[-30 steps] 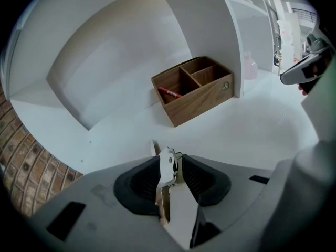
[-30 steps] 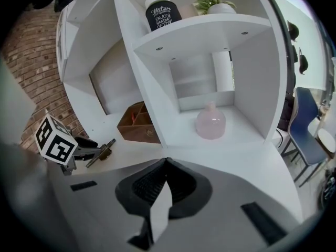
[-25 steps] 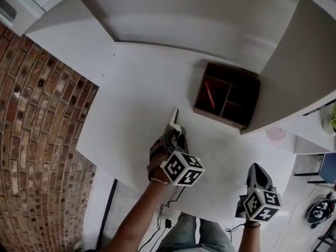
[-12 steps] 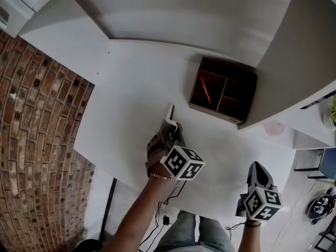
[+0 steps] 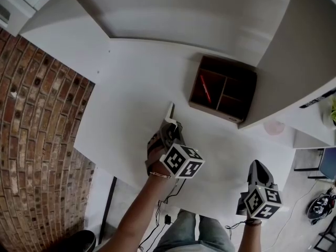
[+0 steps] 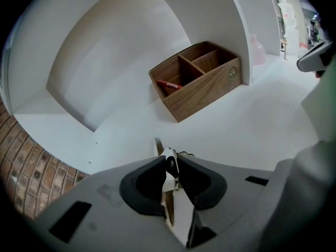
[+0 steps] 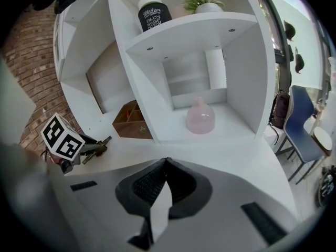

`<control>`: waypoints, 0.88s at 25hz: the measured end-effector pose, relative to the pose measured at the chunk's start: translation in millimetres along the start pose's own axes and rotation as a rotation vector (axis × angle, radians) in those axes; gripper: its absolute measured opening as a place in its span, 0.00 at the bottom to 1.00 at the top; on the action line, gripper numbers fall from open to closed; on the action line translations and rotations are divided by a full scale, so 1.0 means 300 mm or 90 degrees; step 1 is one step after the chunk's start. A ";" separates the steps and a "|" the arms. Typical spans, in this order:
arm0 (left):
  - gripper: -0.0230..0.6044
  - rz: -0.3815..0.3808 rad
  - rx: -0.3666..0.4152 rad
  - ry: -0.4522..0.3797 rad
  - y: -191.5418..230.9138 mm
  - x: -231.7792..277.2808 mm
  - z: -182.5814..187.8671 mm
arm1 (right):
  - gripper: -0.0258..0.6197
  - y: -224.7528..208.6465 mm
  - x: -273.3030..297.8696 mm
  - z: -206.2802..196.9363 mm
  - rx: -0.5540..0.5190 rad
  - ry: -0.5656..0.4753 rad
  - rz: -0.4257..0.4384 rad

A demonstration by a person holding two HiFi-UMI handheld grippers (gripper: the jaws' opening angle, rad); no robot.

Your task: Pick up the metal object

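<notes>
The metal object [image 5: 169, 113] is a thin, flat angled strip, pale in the head view. My left gripper [image 5: 171, 130] is shut on it over the white desk [image 5: 131, 88], and the strip's tip pokes out ahead of the jaws. In the left gripper view the metal object [image 6: 169, 168] sits pinched between the dark pads [image 6: 144, 185]. From the right gripper view the metal object [image 7: 97, 148] juts out beside the left gripper's marker cube [image 7: 63, 137]. My right gripper [image 5: 257, 165] hangs shut and empty off the desk's near right; the right gripper [image 7: 165, 165] shows its jaws pressed together.
A wooden organizer box [image 5: 223, 91] with a red pen [image 5: 205, 90] in one compartment stands on the desk beyond the left gripper. White shelving rises behind and to the right, holding a pink vase [image 7: 200, 117], a black jar [image 7: 154, 13] and a small plant [image 7: 202, 0]. A brick wall [image 5: 37, 140] is at the left.
The head view shifted a little a second ago. The left gripper keeps the metal object and has barely moved since; the right gripper stays where it was.
</notes>
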State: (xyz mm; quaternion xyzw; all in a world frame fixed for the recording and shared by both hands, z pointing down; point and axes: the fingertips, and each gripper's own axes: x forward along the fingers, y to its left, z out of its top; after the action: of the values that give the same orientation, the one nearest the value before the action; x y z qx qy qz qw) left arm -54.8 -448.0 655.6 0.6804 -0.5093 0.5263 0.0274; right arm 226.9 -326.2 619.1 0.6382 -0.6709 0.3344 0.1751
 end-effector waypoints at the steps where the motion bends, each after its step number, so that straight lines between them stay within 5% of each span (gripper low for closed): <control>1: 0.14 0.002 0.003 0.001 0.001 0.000 0.000 | 0.04 0.000 0.000 0.001 0.000 0.000 0.000; 22: 0.07 0.015 -0.027 0.003 0.098 -0.015 -0.017 | 0.04 0.010 -0.017 0.059 -0.031 -0.004 0.000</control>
State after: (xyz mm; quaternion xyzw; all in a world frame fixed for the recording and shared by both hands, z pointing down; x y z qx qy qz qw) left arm -79.1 -456.1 639.8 0.6720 -0.5286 0.5173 0.0370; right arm 228.0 -334.4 602.4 0.6349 -0.6795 0.3157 0.1885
